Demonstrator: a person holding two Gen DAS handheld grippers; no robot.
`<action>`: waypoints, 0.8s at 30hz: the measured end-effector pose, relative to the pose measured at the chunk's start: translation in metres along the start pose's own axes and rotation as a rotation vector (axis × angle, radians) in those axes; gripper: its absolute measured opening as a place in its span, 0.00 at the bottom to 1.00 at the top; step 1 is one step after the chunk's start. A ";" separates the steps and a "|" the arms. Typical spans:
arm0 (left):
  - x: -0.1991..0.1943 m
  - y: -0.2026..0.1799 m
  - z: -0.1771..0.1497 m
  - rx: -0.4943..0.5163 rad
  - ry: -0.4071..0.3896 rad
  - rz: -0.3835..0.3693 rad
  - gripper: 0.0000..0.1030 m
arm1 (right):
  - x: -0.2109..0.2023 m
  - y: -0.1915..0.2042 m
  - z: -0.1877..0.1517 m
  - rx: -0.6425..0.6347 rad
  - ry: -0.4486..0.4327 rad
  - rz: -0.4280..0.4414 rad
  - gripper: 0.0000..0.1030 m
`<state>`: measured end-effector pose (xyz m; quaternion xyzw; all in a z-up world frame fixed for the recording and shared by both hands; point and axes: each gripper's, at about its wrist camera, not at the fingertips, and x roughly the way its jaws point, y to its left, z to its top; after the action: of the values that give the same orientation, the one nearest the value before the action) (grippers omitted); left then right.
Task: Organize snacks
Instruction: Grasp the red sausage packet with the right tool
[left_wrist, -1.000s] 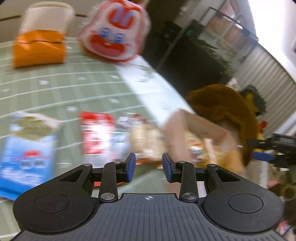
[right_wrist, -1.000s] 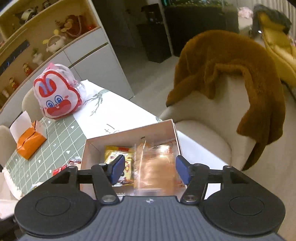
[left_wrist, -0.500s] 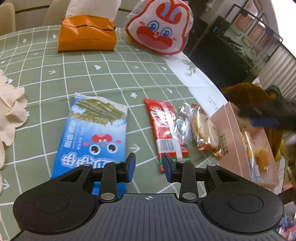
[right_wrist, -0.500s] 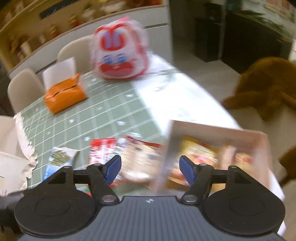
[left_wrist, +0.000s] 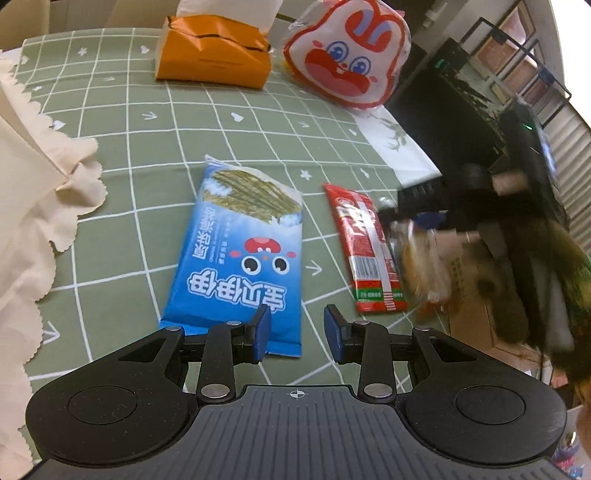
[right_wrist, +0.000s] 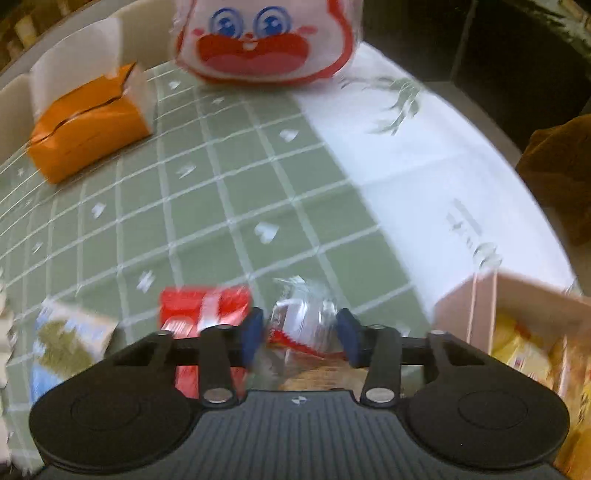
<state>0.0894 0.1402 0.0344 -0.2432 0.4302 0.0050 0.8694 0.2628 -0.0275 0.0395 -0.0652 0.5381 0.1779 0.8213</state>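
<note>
Right gripper (right_wrist: 300, 332) has swung off the cardboard box (right_wrist: 476, 306) over to the clear-wrapped pastry pack (right_wrist: 301, 317) on the table; its jaws have just been closing and the pack sits between the blue pads. View is blurred, so I cannot tell whether the pads actually press on the wrapper.

Left gripper (left_wrist: 296, 332) has drifted to the bottom edge of the blue seaweed snack bag (left_wrist: 240, 251). Jaws partly spread, nothing between them, above the bag's lower right corner.

Layout on the green grid tablecloth (left_wrist: 147, 147):
- blue bag flat, white Chinese characters and a cartoon face with a red cap, seaweed photo at its far end. Characters not readable to me.
- red packet (left_wrist: 364, 251) just right of it, apart from it, barcode panel at the near end, lettering too blurred.
- pastry pack touching the red packet's right edge.
- box to the right, yellow packets inside.
- orange tissue box (left_wrist: 214, 55) and rabbit-face bag (left_wrist: 351, 51) at the far side.
</note>
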 end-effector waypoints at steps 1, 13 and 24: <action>0.002 -0.002 0.001 0.003 0.002 -0.001 0.35 | -0.004 0.002 -0.007 -0.005 0.005 0.013 0.36; 0.012 -0.045 -0.007 0.082 0.037 -0.026 0.35 | -0.064 -0.007 -0.126 0.096 0.027 0.200 0.35; 0.011 -0.071 -0.018 0.135 0.055 -0.003 0.35 | -0.093 -0.037 -0.196 0.055 -0.059 0.114 0.44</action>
<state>0.0987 0.0674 0.0469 -0.1847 0.4531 -0.0320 0.8715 0.0743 -0.1409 0.0400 -0.0064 0.5214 0.2112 0.8267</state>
